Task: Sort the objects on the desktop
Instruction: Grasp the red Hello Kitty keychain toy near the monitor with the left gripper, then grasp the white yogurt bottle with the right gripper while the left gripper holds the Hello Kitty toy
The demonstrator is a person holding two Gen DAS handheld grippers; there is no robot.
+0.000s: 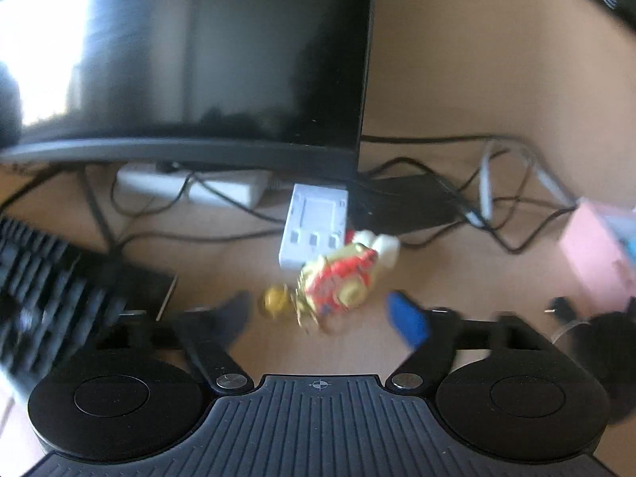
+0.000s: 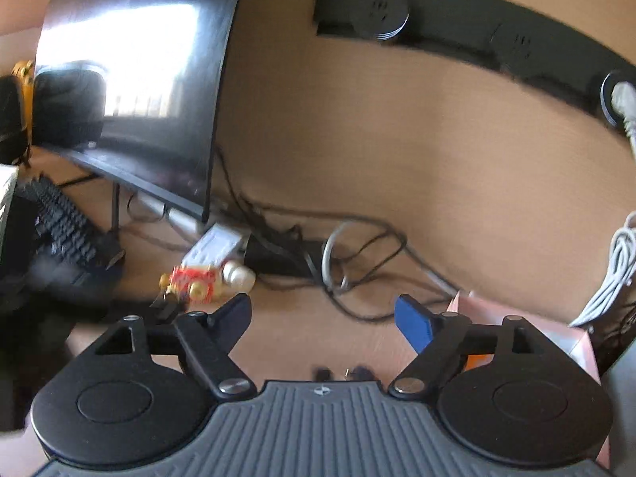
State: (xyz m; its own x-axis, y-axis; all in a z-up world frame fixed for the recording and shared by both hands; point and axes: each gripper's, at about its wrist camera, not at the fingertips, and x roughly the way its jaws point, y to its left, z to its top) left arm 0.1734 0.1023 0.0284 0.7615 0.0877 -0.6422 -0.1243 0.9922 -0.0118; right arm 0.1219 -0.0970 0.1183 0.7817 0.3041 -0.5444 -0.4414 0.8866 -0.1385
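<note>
A small toy figure (image 1: 342, 278) lies on its side on the wooden table (image 1: 457, 278), red and gold with a white end and a yellow ball-like part (image 1: 274, 298) at the other; motion blur hides finer detail. It rests just in front of a white box (image 1: 314, 226), below the dark monitor (image 1: 198, 59), with a black keyboard (image 1: 51, 278) to its left. The left gripper (image 1: 322, 314) hangs just short of it, fingers spread, nothing held. The right gripper (image 2: 324, 312) is likewise apart and empty, the toy ahead to its left, a pink box (image 2: 556, 334) at its right
</note>
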